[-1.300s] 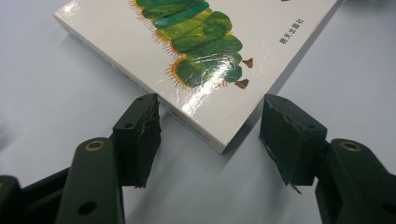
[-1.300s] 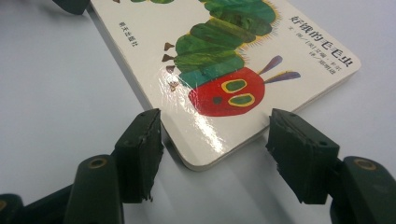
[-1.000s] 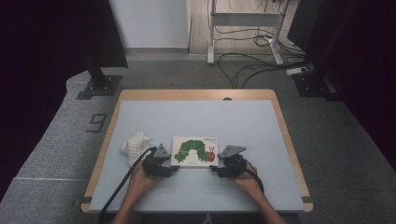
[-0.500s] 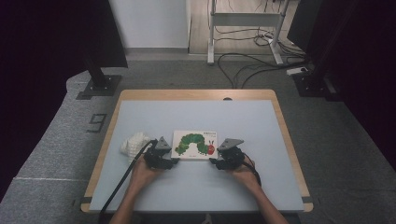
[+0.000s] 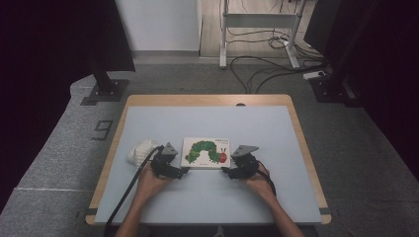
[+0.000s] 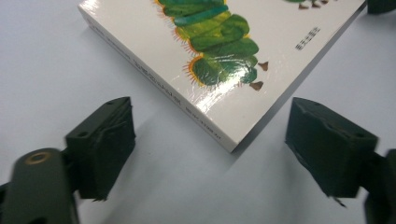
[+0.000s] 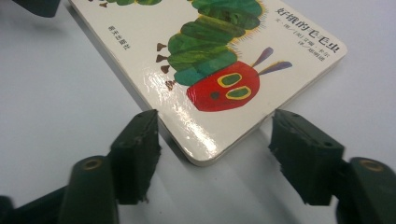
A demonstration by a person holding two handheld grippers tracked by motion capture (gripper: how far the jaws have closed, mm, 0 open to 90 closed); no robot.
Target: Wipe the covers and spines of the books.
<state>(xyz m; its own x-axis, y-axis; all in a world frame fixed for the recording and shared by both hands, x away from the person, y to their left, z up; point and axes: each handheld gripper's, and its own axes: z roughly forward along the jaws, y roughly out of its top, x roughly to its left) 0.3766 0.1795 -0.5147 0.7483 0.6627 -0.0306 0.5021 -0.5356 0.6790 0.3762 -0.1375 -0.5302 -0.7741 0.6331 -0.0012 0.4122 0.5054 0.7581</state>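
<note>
A white board book [image 5: 206,152] with a green caterpillar on its cover lies flat in the middle of the pale blue table [image 5: 207,123]. My left gripper [image 5: 182,171] points at its near left corner. In the left gripper view that book corner [image 6: 219,126] lies just ahead of the left gripper [image 6: 212,140], whose pads stand clear of it. My right gripper [image 5: 227,171] faces the near right corner. There the book's rounded corner [image 7: 205,149] sits between the pads of the right gripper [image 7: 217,149] without being pressed. Both pairs of jaws have just been opening.
A crumpled white cloth [image 5: 141,150] lies on the table just left of the left gripper. A black cable [image 5: 127,192] trails from the left gripper over the table's front edge. A wooden rim [image 5: 207,99] frames the table; stands and cables are on the floor beyond.
The book lies slightly farther from the person than a second ago, and both hands have followed it a little.
</note>
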